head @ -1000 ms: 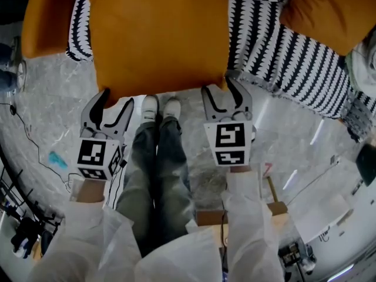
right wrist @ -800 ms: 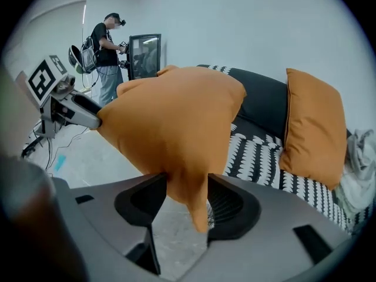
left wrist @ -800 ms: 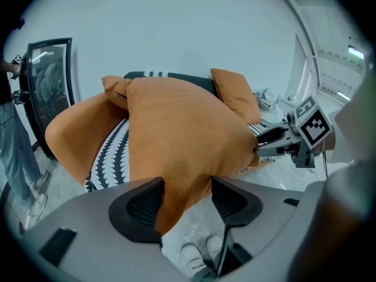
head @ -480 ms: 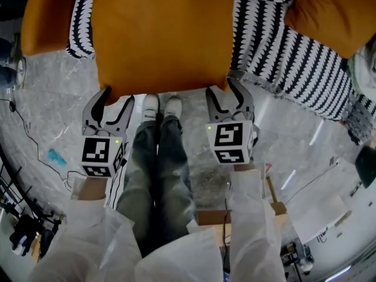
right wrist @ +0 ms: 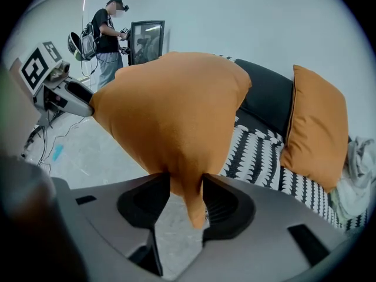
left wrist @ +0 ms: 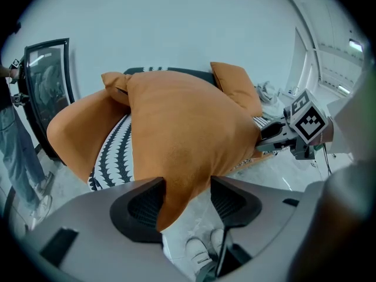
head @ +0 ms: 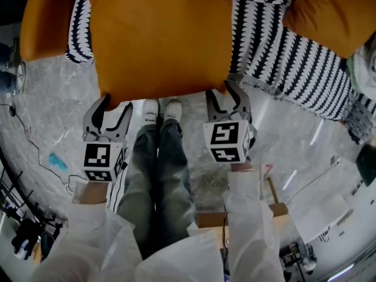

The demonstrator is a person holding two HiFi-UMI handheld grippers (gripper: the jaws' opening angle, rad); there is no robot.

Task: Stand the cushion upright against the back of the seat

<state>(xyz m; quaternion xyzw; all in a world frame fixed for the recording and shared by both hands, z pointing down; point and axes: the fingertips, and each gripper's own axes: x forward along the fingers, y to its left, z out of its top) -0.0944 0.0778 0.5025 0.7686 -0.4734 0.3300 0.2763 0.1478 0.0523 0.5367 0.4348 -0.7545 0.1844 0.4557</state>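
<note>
A big orange cushion [head: 158,34] lies flat over the front of the black-and-white patterned seat [head: 294,57], its front edge overhanging the floor. My left gripper [head: 116,101] is at the cushion's front left corner. In the left gripper view that corner [left wrist: 188,128] hangs between the wide jaws [left wrist: 188,184], so this gripper is open. My right gripper [head: 226,93] is at the front right corner. Its jaws [right wrist: 187,178] are closing on the corner of the cushion [right wrist: 170,110], which hangs uncreased between the pads. The seat's dark back [right wrist: 270,96] rises behind.
A second orange cushion [right wrist: 317,122] leans upright against the seat back at the right; a third [head: 47,16] lies at the left end. The person's shoes [head: 158,107] stand between the grippers. A standing person [right wrist: 108,40], a dark-framed panel [right wrist: 147,40] and floor cables [head: 35,145] lie left.
The right gripper's jaws have narrowed a little around the cushion's corner and it has sunk slightly. The left gripper and the cushion have hardly moved.
</note>
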